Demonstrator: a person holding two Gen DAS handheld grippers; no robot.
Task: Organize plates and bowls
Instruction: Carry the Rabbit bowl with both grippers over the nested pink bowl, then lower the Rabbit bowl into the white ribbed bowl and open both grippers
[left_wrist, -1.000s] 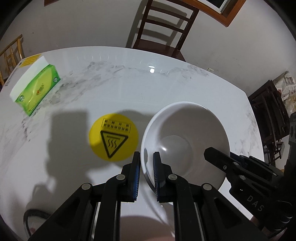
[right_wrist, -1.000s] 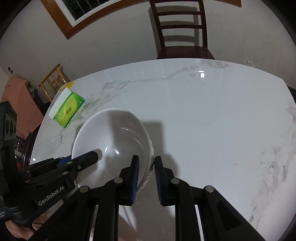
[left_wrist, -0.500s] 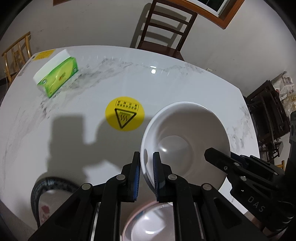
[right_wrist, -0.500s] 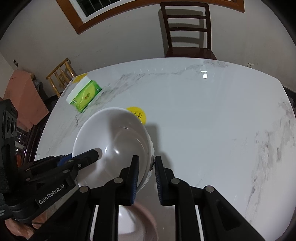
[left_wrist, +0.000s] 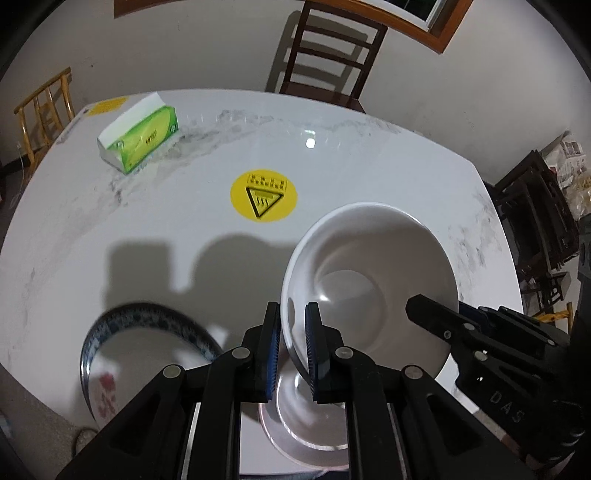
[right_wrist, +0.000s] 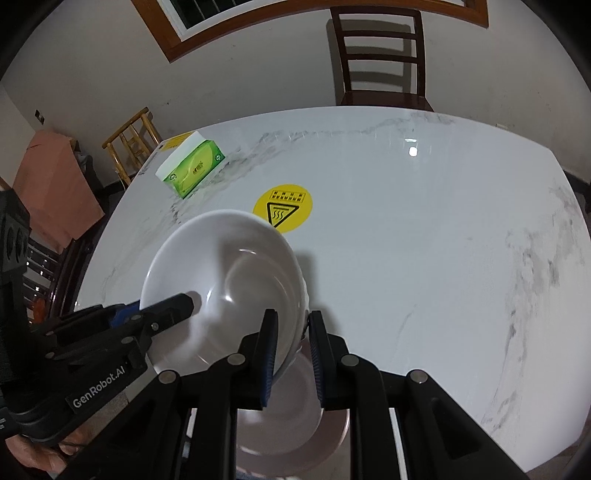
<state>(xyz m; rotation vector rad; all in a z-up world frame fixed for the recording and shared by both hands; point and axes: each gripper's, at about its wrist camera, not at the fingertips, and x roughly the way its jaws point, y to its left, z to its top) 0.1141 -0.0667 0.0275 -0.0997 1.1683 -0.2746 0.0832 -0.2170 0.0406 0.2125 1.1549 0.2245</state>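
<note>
White marble table (left_wrist: 369, 155), bearing a blue-rimmed plate (left_wrist: 147, 332) at its near edge, a green tissue box (left_wrist: 142, 138) far left and a round yellow warning sticker (left_wrist: 263, 195). White bowl (left_wrist: 369, 280), raised clear of the table above a pale plate (right_wrist: 295, 424), gripped by opposite rims: left gripper (left_wrist: 291, 350) and right gripper (right_wrist: 291, 354), fingers of each clenched on the bowl's wall.

White bowl (right_wrist: 225, 284) held above marble tabletop (right_wrist: 424, 258), rim pinched between right tongs (right_wrist: 290, 354) on near right side. Left tongs (right_wrist: 173, 308) grip bowl's left rim. Pinkish plate (right_wrist: 295, 424) beneath. Yellow warning sticker (right_wrist: 282, 212) just behind bowl; green tissue box (right_wrist: 192, 168) far left; dark chair (right_wrist: 380, 74) beyond.
</note>
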